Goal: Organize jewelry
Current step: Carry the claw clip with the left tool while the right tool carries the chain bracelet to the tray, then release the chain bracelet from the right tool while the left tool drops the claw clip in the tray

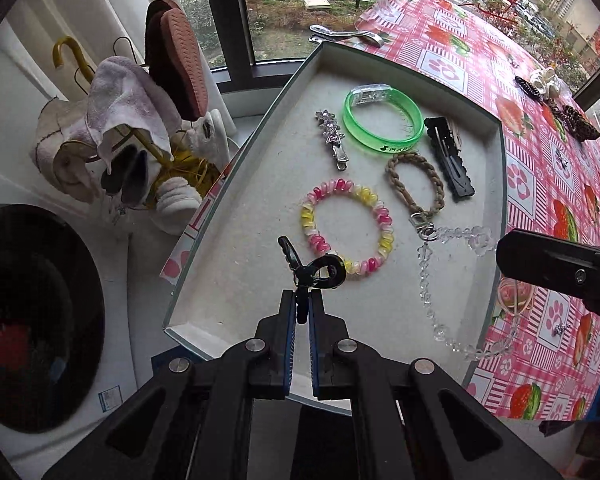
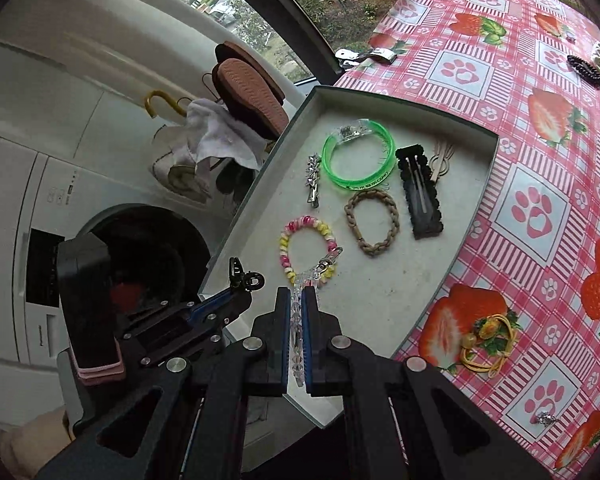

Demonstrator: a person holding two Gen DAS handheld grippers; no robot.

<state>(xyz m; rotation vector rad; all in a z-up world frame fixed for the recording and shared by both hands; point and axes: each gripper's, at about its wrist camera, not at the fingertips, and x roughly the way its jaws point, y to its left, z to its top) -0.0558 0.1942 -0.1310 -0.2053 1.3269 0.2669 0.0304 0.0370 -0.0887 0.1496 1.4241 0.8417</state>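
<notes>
A grey-lined tray holds a green bangle, a silver star clip, a black barrette, a braided brown tie and a pink-yellow spiral bracelet. My left gripper is shut on a small black claw clip above the tray's near edge. My right gripper is shut on a clear bead chain, whose clasp end lies in the tray.
The strawberry tablecloth carries a yellow tie with charm, a small silver piece, dark clips and a white scrunchie far right, and a metal clip behind the tray. A washing machine and shoe rack stand left.
</notes>
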